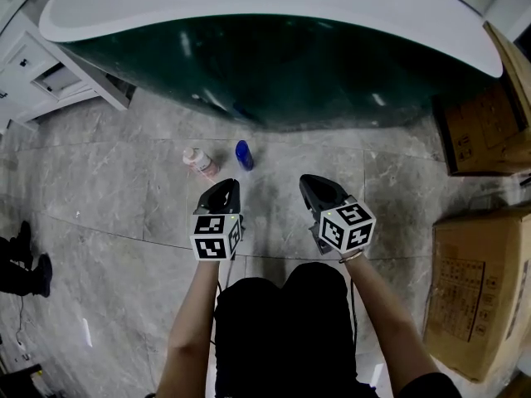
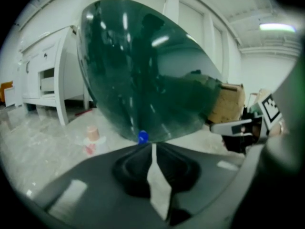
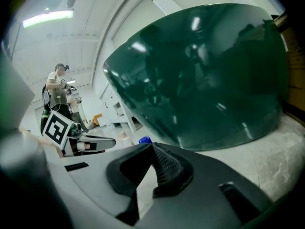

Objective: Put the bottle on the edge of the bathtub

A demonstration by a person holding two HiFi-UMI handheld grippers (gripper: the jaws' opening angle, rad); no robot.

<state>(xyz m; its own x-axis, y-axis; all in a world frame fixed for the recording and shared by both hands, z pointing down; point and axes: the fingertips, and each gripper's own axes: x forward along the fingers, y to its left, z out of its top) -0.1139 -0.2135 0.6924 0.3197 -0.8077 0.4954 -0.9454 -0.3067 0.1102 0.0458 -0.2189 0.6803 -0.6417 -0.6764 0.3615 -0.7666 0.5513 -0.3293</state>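
A small blue bottle (image 1: 243, 154) stands on the grey floor just in front of the dark green bathtub (image 1: 274, 73), whose white rim (image 1: 249, 11) runs above it. A pink-and-white bottle (image 1: 200, 162) stands to its left. My left gripper (image 1: 222, 191) hovers a short way before both bottles, its jaws closed together with nothing between them. In the left gripper view the blue bottle (image 2: 142, 137) shows just past the fingertips and the pink one (image 2: 92, 138) to the left. My right gripper (image 1: 315, 185) hangs to the right, also shut and empty; the blue cap (image 3: 145, 140) peeks over its jaws.
Cardboard boxes stand at the right (image 1: 477, 288) and right rear (image 1: 485, 131). A white cabinet (image 1: 41, 73) stands at the left beside the tub. Dark shoes (image 1: 21, 264) sit at the left edge. A person (image 3: 57, 94) stands far back in the right gripper view.
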